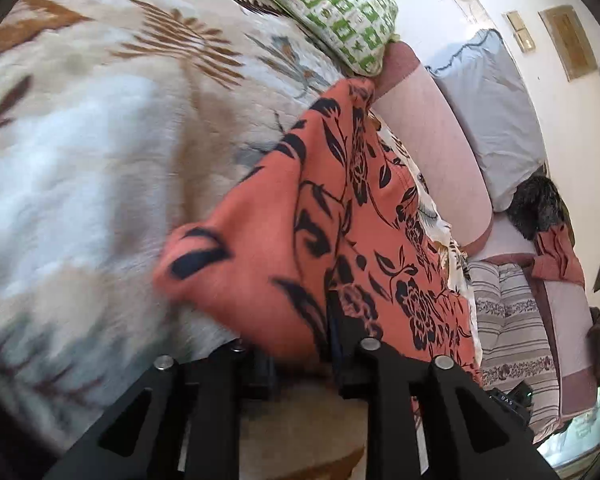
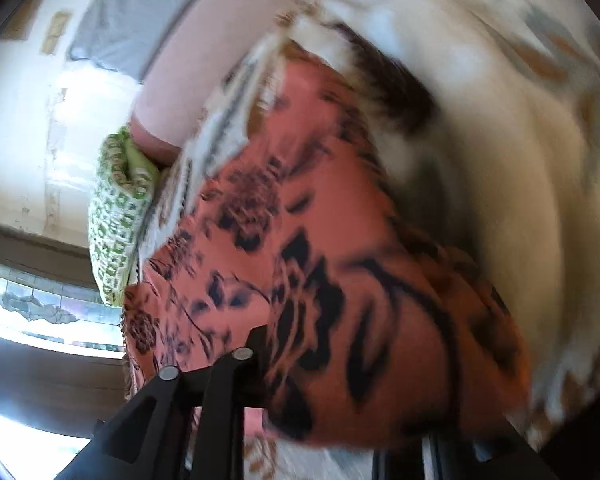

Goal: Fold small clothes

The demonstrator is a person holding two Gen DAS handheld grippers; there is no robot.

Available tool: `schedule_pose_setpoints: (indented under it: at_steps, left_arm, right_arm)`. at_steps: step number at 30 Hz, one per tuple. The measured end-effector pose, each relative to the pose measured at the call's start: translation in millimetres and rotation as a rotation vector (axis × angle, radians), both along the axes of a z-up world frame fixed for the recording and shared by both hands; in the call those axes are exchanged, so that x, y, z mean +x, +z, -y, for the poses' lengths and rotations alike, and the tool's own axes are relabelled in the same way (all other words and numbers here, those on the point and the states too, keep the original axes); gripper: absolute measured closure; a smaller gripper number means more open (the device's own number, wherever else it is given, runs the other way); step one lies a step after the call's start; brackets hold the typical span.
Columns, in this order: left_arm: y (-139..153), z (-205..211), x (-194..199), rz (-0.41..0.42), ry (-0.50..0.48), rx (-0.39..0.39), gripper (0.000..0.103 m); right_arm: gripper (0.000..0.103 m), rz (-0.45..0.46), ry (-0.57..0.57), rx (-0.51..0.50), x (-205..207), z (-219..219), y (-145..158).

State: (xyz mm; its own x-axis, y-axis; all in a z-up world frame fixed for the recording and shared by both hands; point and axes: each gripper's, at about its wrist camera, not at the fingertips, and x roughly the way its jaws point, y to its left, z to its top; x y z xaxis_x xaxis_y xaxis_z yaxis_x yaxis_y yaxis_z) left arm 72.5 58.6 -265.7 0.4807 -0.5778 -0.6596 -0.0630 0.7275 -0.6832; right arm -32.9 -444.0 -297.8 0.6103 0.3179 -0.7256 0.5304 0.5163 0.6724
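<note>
An orange garment with a black flower print hangs lifted over a cream leaf-patterned blanket. My left gripper is shut on its near edge; the cloth bunches over the left finger and only the right finger shows. In the right wrist view the same garment fills the middle, badly blurred. My right gripper is shut on it: the left finger shows, while the other is hidden under the cloth. The garment spreads between the two grips.
A green-and-white pillow lies at the blanket's far edge, also in the right wrist view. Beyond it run a pink padded edge, a grey pillow, a striped cushion and a reddish cloth. A bright window shows at left.
</note>
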Motion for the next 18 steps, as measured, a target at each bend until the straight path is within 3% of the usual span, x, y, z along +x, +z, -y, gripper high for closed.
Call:
schedule_pose_setpoints:
  at_steps: [2, 4, 8, 11, 13, 18]
  left_arm:
    - [5.6, -9.1, -2.3, -0.013, 0.027, 0.002, 0.067]
    - [15.1, -18.9, -8.0, 0.001, 0.06, 0.04, 0.057]
    - [36.4, -41.2, -19.6, 0.069, 0.142, 0.123, 0.049]
    - [52.1, -39.6, -14.3, 0.133, 0.137, 0.213, 0.048]
    - [63.9, -27.2, -9.5, 0.189, 0.109, 0.221, 0.048]
    - [73.4, 35.0, 8.1, 0.287, -0.095, 0.289, 0.04]
  right_arm:
    - [0.064, -0.024, -0.024, 0.056, -9.5, 6.1, -2.6]
    - [0.04, -0.056, -0.032, 0.051, -19.0, 10.0, 6.4]
    - [0.04, -0.029, 0.033, -0.13, -40.2, 1.4, 51.3]
    - [0.04, 0.039, 0.11, -0.237, -41.7, -17.5, 77.0]
    - [0.043, 0.099, 0.173, -0.248, -28.5, -36.6, 83.0]
    - [0.044, 0.164, 0.235, -0.23, 18.9, -91.6, 78.7]
